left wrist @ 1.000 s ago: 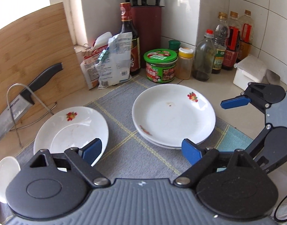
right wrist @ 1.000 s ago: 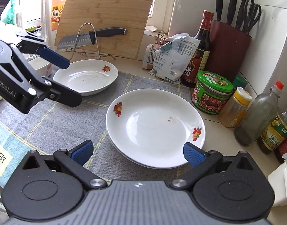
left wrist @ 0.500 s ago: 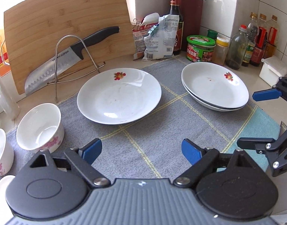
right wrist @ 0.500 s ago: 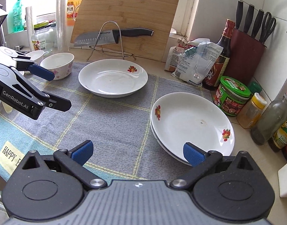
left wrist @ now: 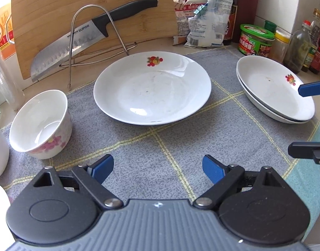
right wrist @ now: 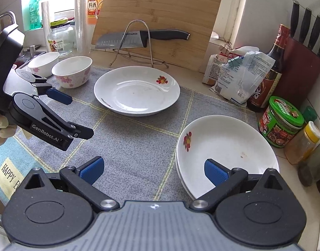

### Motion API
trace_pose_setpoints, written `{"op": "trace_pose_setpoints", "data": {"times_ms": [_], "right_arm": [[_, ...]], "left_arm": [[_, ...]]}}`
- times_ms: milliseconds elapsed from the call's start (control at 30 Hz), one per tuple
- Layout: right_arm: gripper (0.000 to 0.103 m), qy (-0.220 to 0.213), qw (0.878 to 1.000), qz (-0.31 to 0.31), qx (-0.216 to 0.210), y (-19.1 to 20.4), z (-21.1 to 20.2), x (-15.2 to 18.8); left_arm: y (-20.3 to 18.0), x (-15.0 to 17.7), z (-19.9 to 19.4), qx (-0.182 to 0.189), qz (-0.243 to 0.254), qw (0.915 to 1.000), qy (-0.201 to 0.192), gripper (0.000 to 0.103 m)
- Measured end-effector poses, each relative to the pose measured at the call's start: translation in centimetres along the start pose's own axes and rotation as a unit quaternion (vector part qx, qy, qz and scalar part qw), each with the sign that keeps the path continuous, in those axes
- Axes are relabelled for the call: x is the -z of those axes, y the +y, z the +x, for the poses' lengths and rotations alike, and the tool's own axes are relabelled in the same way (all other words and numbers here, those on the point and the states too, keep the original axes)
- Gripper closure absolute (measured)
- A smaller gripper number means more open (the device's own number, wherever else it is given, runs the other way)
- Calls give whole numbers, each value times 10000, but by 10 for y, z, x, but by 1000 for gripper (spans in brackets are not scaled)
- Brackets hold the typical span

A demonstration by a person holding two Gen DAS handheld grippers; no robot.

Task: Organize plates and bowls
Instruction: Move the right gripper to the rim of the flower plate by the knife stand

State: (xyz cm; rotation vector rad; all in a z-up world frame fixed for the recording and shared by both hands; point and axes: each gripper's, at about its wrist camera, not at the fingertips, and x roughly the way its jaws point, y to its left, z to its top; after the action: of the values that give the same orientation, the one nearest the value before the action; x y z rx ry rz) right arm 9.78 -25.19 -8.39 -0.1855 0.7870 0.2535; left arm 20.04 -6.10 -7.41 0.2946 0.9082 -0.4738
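Note:
A single white plate (left wrist: 152, 87) with a red flower mark lies on the grey mat (left wrist: 151, 146), also in the right wrist view (right wrist: 137, 91). Two stacked white plates (left wrist: 272, 87) sit at the right (right wrist: 224, 146). A flowered white bowl (left wrist: 42, 123) stands at the left, and a second bowl (right wrist: 43, 62) is behind it (right wrist: 72, 71). My left gripper (left wrist: 158, 168) is open and empty over the mat, short of the single plate. My right gripper (right wrist: 153, 170) is open and empty beside the stack.
A cleaver (left wrist: 86, 39) rests on a wire stand against a bamboo cutting board (left wrist: 55, 10). Snack bags (right wrist: 241, 77), a green-lidded tub (right wrist: 282, 121), sauce bottles and a knife block (right wrist: 302, 62) line the back right wall. A glass jar (right wrist: 59, 39) stands by the window.
Both grippers have pulled back and swung left from the stacked plates. The single plate and the bowls have come into view. Both grippers stay open and empty.

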Motion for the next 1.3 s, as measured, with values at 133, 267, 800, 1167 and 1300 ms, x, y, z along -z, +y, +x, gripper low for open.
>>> {"op": "trace_pose_setpoints", "data": {"times_ms": [133, 267, 800, 1167, 1300], "right_arm": [[0, 1, 9997, -87, -228, -18, 13, -9], [0, 96, 9992, -131, -366, -29, 29, -18], [0, 199, 9970, -403, -623, -27, 69, -59], [0, 477, 9916, -581, -1056, -33, 117, -98], [0, 597, 9900, -556, -1149, -42, 136, -111]], "left_arm": [[-5, -4, 11, -29, -220, 9998, 9, 11], [-6, -10, 25, -112, -241, 9996, 57, 11], [12, -22, 48, 140, -124, 9998, -9, 0], [20, -26, 54, 120, -172, 9995, -253, 0], [22, -26, 55, 132, -162, 9990, -387, 0]]}}
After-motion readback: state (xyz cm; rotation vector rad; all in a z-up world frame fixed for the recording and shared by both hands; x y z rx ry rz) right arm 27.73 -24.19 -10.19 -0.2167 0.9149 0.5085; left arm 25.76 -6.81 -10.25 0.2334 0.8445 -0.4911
